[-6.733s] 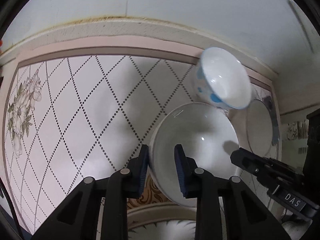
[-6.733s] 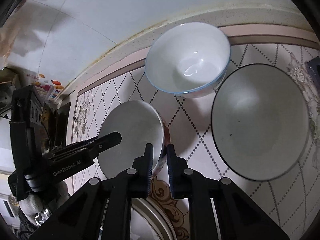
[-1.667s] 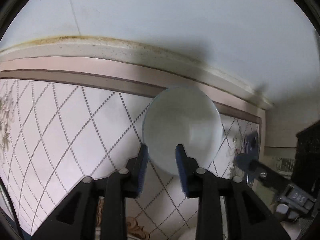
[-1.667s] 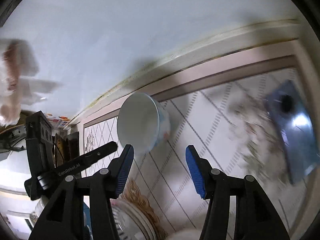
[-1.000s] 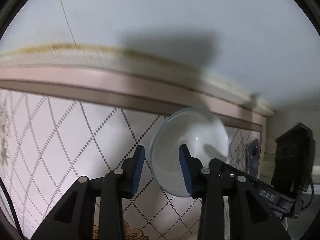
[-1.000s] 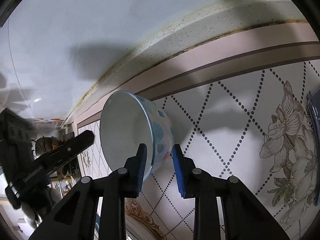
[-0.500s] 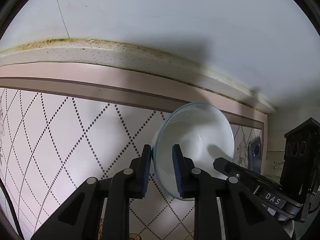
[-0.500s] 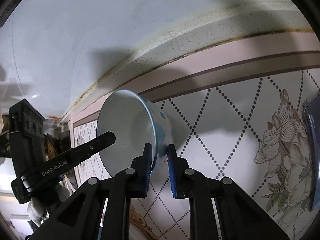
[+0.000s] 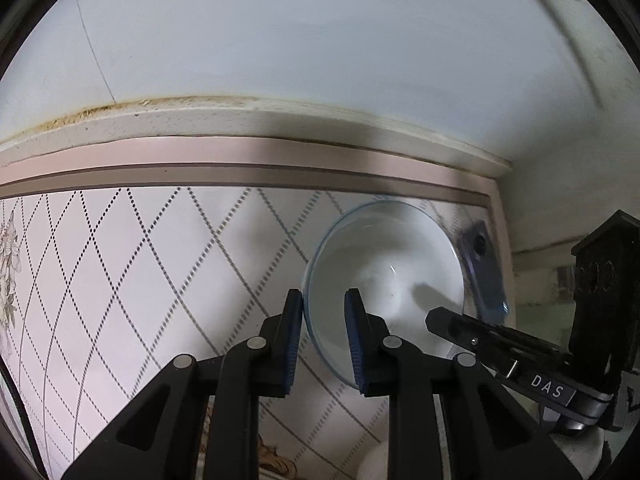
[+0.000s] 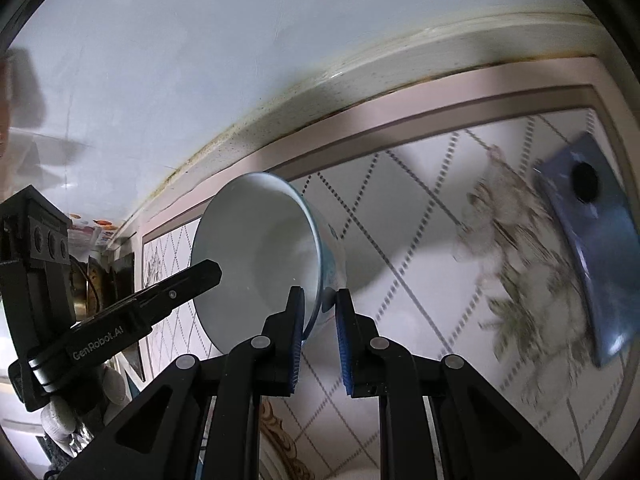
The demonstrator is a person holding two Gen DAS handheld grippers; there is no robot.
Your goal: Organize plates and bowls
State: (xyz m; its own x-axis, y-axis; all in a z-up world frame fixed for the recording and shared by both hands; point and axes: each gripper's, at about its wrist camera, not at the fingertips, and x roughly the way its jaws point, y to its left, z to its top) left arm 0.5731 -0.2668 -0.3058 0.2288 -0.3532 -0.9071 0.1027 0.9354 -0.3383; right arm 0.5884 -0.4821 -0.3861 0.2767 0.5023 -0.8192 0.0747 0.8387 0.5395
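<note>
Bowl (image 9: 384, 276) tilted above the bench (image 9: 140, 264), its rim between the left claw (image 9: 320, 336) and the right claw (image 10: 320, 320) from opposite sides, phone (image 10: 592, 248) flat on the bench to the right, wall (image 9: 320, 40) behind.

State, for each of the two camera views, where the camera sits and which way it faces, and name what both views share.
Left wrist: sits behind the left gripper, facing down at the patterned tablecloth; its fingers pinch the bowl; the right gripper enters at right.
Right wrist: sits behind the right gripper, facing down and clamping that bowl's opposite rim.
Shared: bowl, tablecloth, blue phone.
</note>
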